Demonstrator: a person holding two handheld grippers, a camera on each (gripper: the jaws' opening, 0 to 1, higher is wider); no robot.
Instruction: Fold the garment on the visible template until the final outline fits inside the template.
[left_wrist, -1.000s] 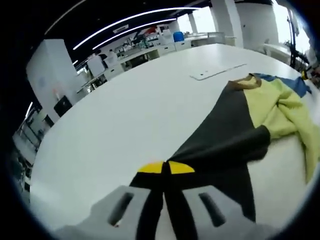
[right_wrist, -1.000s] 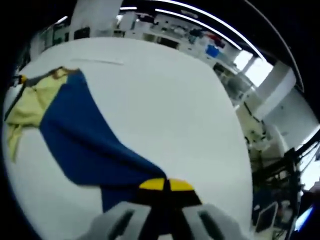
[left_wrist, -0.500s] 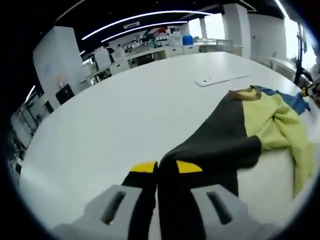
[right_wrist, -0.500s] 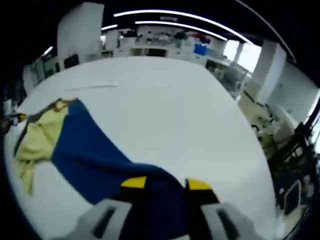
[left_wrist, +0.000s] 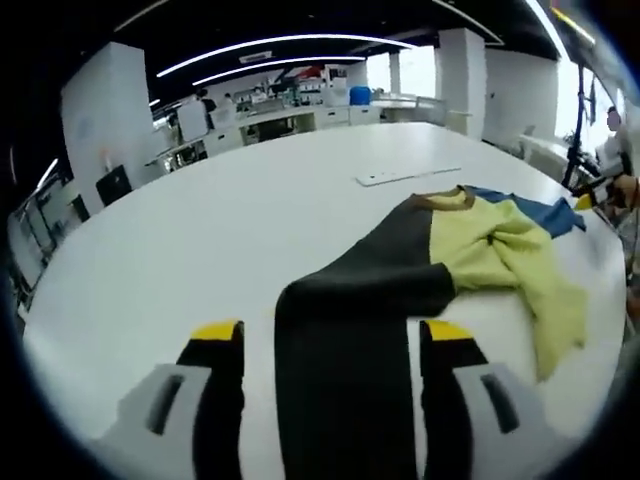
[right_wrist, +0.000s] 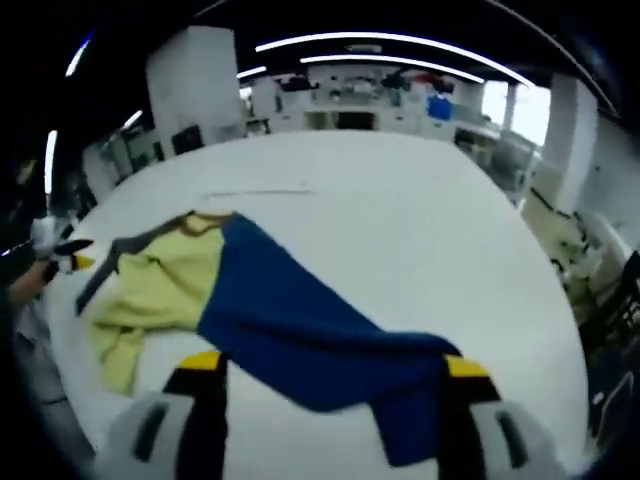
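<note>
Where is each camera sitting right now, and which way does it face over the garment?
Left gripper view: rides the left gripper, jaws open, looking along the black sleeve toward the yellow body.
Right gripper view: rides the right gripper, jaws open, looking along the blue sleeve; the other gripper's yellow tip shows far left.
Shared: the garment, white table, flat strip.

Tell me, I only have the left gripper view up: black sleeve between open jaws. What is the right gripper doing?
Observer: The right gripper is open, jaws spread wide, with the blue sleeve lying between them on the white table.
Operator: Is that sleeve spread flat?
Observer: It runs diagonally from the collar, and its end is folded back on itself.
Operator: Anything else near it?
Observer: The yellow body lies bunched beside it.
</note>
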